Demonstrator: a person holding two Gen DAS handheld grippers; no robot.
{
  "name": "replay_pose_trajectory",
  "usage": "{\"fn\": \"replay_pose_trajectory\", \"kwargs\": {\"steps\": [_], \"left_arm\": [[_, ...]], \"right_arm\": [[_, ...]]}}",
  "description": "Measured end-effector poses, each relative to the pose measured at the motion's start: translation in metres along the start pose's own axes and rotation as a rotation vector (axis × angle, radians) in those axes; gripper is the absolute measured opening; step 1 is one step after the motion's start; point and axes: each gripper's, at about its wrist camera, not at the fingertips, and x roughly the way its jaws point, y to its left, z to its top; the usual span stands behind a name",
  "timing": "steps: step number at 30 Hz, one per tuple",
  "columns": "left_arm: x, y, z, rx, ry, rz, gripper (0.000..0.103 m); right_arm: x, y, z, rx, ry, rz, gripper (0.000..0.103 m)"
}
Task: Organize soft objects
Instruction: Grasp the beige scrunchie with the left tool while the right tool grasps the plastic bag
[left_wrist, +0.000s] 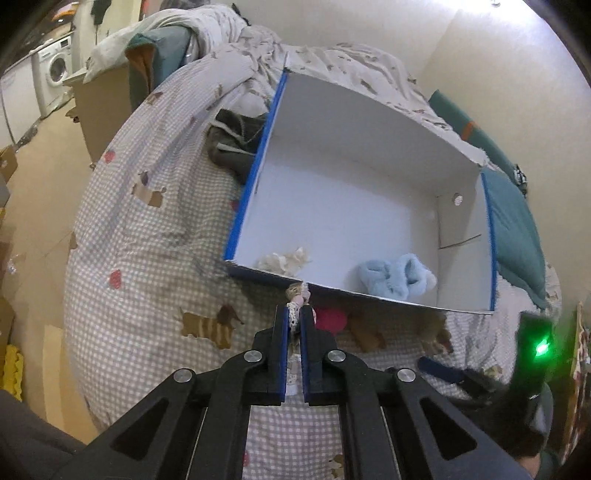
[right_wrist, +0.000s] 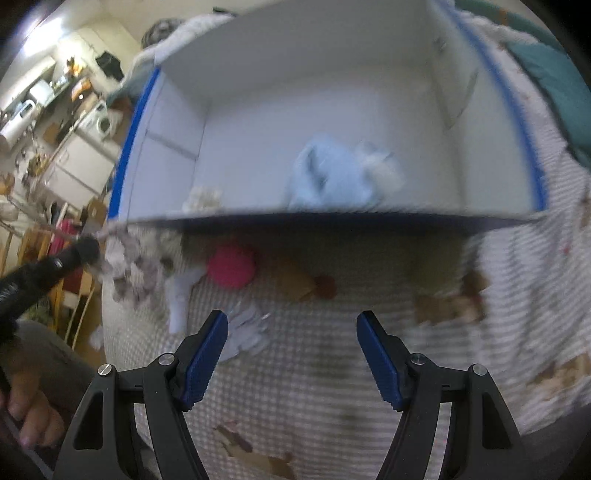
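Left tongs pinched tight on small lace-trimmed cloth, held just short of box rim, likely for dropping in; blue fluffy slippers already inside; right tongs wide open, empty, over bed, near pink ball.

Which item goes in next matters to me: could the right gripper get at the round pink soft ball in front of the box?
Probably yes: the right gripper has open jaws, nothing covering the pink ball.

Both wrist views above box
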Motion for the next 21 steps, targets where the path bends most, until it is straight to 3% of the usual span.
{"fn": "replay_pose_trajectory", "kwargs": {"steps": [6,8,10,12,19,21], "left_arm": [[0.009,0.013,-0.004,-0.028,0.043,0.024,0.006],[0.007,0.012,-0.005,-0.029,0.038,0.027,0.006],[0.006,0.012,-0.004,-0.025,0.034,0.023,0.006],[0.006,0.011,-0.005,-0.021,0.038,0.022,0.006],[0.011,0.003,-0.007,0.006,0.060,0.031,0.006],[0.012,0.001,-0.008,0.012,0.061,0.034,0.006]], "right_arm": [[0.042,0.025,-0.009,-0.014,0.062,-0.025,0.076],[0.052,0.033,-0.010,-0.038,0.065,-0.047,0.071],[0.058,0.039,-0.011,-0.060,0.055,-0.100,0.046],[0.062,0.040,-0.013,-0.049,0.055,-0.083,0.036],[0.046,0.046,-0.028,-0.074,0.015,-0.056,0.015],[0.037,0.045,-0.031,-0.070,0.006,-0.046,0.015]]}}
